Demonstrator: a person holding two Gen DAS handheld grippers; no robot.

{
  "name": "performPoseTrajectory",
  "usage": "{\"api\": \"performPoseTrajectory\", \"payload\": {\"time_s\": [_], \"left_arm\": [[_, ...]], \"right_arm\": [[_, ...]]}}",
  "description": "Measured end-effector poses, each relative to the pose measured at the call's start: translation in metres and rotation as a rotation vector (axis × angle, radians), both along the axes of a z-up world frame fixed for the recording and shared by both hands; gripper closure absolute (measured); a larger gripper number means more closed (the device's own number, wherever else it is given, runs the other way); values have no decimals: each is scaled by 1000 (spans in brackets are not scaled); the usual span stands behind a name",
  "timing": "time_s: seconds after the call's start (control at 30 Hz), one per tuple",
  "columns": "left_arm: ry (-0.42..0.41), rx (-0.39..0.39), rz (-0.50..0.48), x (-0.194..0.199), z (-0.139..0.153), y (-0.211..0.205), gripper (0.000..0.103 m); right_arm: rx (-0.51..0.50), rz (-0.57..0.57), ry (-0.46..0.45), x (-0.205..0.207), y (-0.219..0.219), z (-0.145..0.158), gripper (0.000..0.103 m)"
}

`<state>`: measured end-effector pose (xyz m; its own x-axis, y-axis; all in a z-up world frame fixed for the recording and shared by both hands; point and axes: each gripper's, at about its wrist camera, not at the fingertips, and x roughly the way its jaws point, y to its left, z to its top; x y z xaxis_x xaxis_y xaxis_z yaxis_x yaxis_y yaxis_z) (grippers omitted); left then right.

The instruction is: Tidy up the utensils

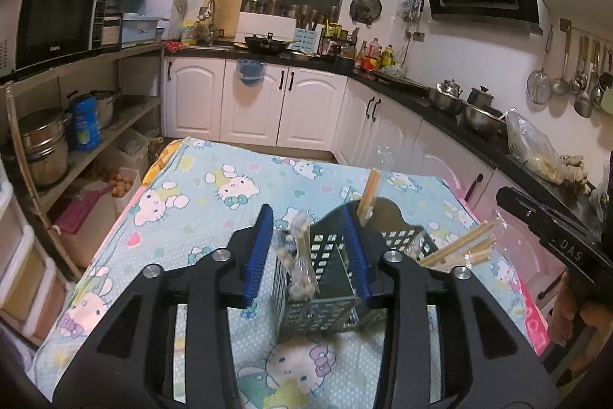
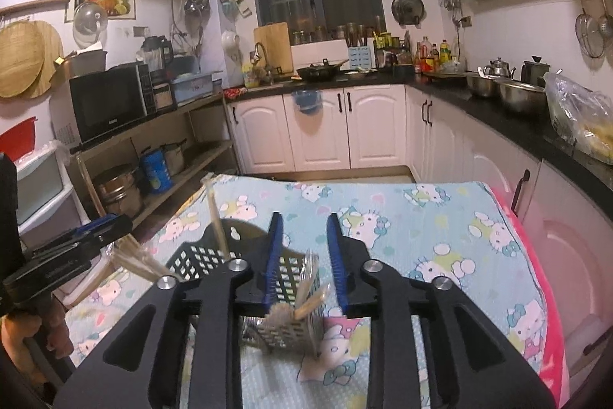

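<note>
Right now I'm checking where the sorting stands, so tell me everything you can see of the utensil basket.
The utensil basket is dark plastic with lattice walls, an inner divider and a raised back with a hanging hole. It stands upright on the cartoon tablecloth. Wrapped utensils sit in one compartment, wooden chopsticks rise from another. Both grippers hover open around it.

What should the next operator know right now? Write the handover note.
Left gripper: open, fingers either side of the basket.
Right gripper: open, over the basket's near end.
Done: wrapped chopsticks stand in the basket; another pair stands at its back.
Left: loose chopsticks at the basket's side, unclear whether in or out. Probably sort those in next.
</note>
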<state>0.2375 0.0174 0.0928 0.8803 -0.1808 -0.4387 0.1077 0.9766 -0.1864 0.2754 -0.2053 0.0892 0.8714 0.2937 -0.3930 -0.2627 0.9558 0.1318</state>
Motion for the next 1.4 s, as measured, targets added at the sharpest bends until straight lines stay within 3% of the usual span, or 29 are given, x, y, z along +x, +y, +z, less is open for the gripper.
{"api": "performPoseTrajectory", "payload": {"time_s": [0.5, 0.77, 0.87, 1.4], "left_arm": [[-1, 31, 4, -42, -3, 4, 40], [12, 17, -4, -71, -11, 11, 37], [14, 18, -6, -82, -15, 14, 15], [46, 23, 6, -138, -51, 22, 12]], "right_arm": [[-6, 30, 28, -44, -1, -3, 38], [-26, 33, 24, -78, 1, -13, 24], [-34, 31, 18, -93, 1, -17, 17], [-44, 33, 3, -149, 17, -48, 7]]}}
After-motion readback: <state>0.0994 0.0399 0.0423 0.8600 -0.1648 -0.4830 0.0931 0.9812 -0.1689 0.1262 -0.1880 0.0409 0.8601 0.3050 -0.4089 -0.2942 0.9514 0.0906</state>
